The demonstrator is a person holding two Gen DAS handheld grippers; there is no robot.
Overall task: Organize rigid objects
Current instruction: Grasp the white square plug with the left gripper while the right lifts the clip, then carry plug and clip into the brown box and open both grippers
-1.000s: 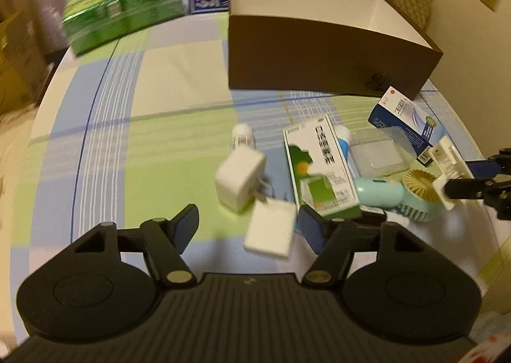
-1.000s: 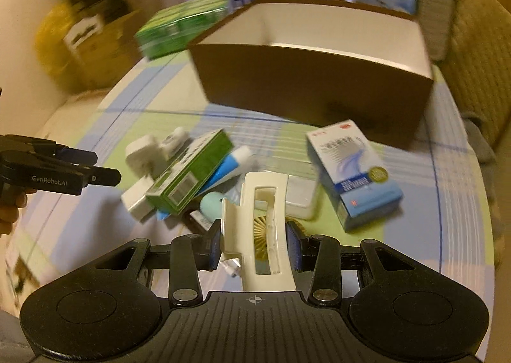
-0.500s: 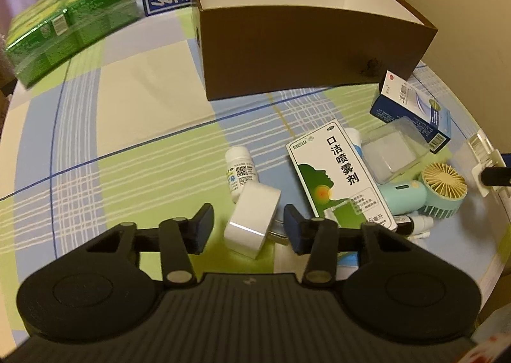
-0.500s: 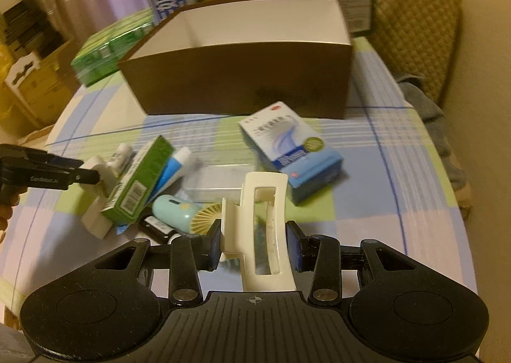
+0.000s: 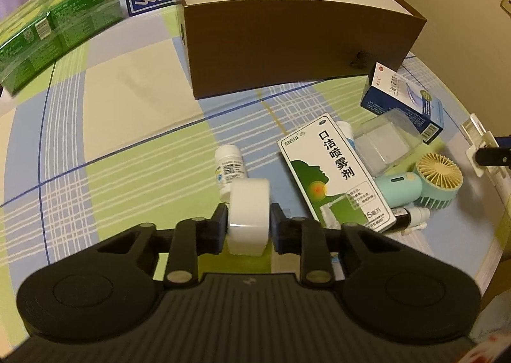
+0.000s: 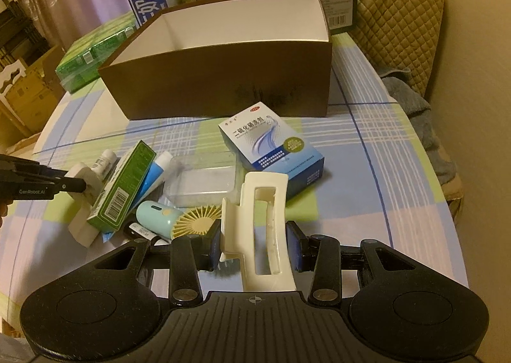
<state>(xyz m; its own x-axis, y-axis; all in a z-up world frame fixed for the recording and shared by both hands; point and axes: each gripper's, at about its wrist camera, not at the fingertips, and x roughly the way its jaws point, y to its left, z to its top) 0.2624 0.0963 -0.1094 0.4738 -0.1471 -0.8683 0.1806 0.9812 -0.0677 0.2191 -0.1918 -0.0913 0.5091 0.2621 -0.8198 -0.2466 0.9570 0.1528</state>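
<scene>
We are pinching a white rounded charger block point(image 5: 247, 216) in the left gripper point(image 5: 248, 227) and a cream plastic hair claw point(image 6: 260, 232) in the right gripper point(image 6: 254, 246); the open brown cardboard box point(image 6: 223, 88) is lying straight ahead.

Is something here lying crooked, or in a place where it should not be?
Yes. The green spray box lies tilted, propped on a blue tube and the mint handheld fan. The brown box beyond the pile appears to hold nothing.

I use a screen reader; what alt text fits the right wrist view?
The right gripper is shut on a cream hair claw clip above a checked tablecloth, with scattered toiletries and an open brown box beyond.
</scene>
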